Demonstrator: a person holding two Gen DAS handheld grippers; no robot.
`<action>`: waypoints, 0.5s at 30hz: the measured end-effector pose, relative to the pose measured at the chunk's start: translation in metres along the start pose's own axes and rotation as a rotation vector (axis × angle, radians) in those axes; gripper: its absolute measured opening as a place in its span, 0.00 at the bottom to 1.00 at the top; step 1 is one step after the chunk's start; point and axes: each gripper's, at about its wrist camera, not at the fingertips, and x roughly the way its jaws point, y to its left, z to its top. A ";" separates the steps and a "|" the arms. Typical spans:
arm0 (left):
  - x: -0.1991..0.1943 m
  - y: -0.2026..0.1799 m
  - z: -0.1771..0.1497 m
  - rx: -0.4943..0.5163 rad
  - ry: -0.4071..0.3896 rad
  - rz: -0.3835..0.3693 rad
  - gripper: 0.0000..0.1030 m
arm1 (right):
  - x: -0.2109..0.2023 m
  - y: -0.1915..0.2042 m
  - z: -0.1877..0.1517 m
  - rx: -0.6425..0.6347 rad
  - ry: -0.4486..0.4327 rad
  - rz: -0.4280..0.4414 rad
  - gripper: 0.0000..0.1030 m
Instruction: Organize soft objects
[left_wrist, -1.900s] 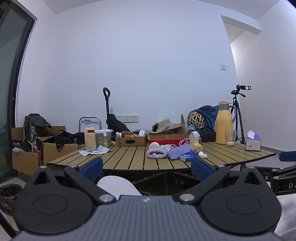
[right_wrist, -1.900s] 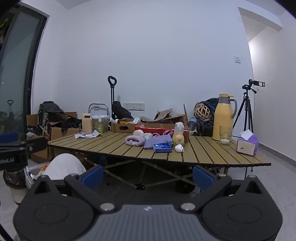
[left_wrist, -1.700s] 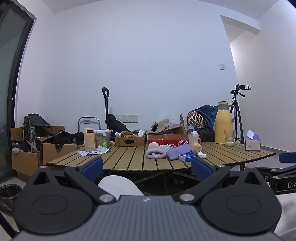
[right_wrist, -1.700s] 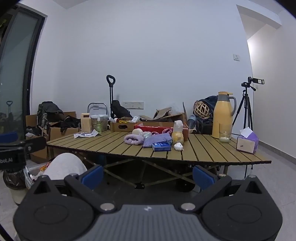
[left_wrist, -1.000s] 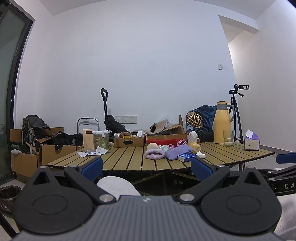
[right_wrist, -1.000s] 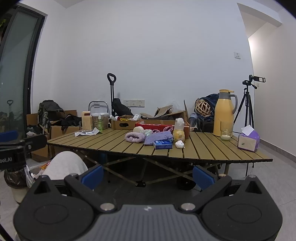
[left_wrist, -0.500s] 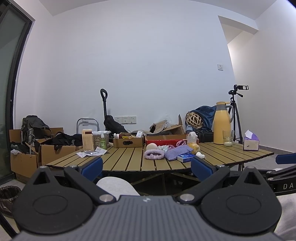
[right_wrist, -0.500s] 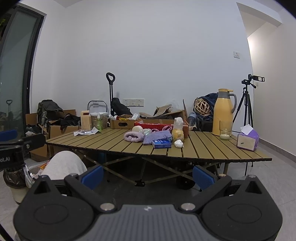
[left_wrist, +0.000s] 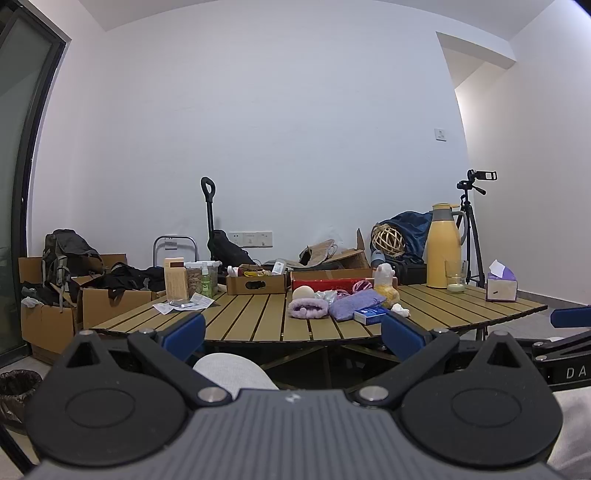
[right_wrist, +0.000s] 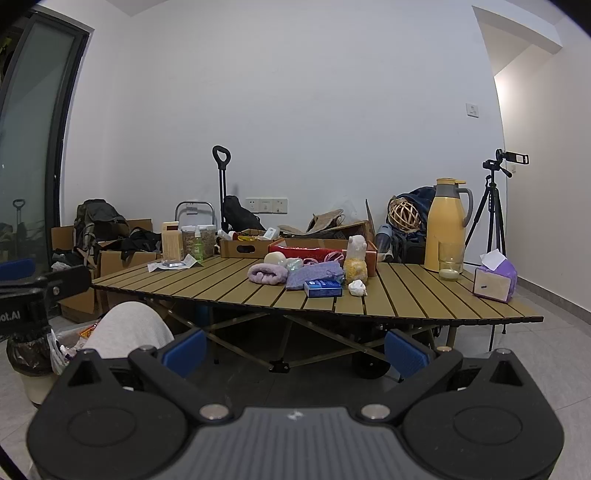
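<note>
A cluster of soft things lies mid-table on the wooden slat table: a fluffy purple headband, a lavender pouch, a yellow-and-white plush toy, a cream round sponge and a small white wad. A blue box sits in front of them. Behind stands a red tray. My left gripper and right gripper are both open, empty, low and well short of the table.
A yellow thermos, a glass and a purple tissue box stand at the table's right. Jars and a cardboard box sit at the back left. A person's knee is near. A tripod, bags and boxes line the wall.
Both grippers have shifted only slightly; the table sits a little lower in the left wrist view. Nothing on the table has moved, and both grippers stay open.
</note>
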 end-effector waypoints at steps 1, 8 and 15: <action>0.000 0.000 0.000 0.000 0.000 0.000 1.00 | 0.000 0.000 0.000 0.000 -0.001 0.001 1.00; 0.000 0.000 0.000 0.000 -0.001 0.001 1.00 | -0.001 0.001 0.000 -0.001 -0.004 0.000 1.00; 0.000 0.000 0.000 0.000 -0.001 0.000 1.00 | -0.001 0.000 0.001 -0.001 -0.004 -0.001 1.00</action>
